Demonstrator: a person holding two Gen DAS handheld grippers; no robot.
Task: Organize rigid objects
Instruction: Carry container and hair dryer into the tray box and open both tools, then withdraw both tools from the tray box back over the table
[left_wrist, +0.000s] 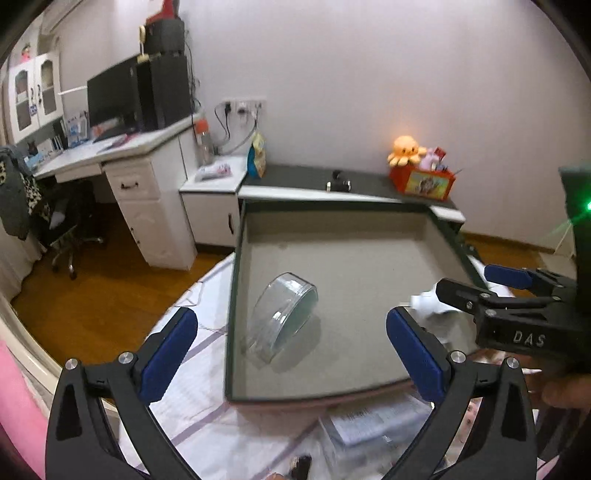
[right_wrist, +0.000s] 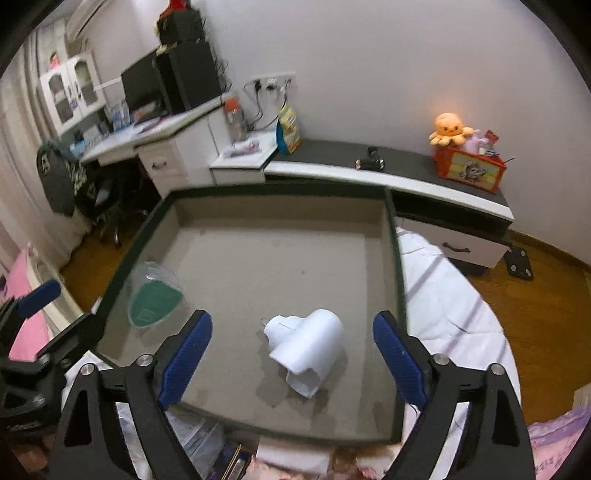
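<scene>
Both grippers, left (left_wrist: 291, 347) and right (right_wrist: 291, 354), gape wide, gripping nothing. I see the tray (right_wrist: 280, 192) holding a clear dish (right_wrist: 155, 295) at nine o'clock and a white part (right_wrist: 306, 347) at six.

Tray floor mostly bare — two obstacles near the front

The clear round container (left_wrist: 284, 317) tilts at left, the white plastic piece (right_wrist: 308, 347) lies front-centre; the tray (right_wrist: 280, 206) walls ring the bare far half.

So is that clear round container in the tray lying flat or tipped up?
Tipped up. The clear round container stands tilted on its edge on the tray floor, its green base facing sideways, casting a shadow beside it.
</scene>
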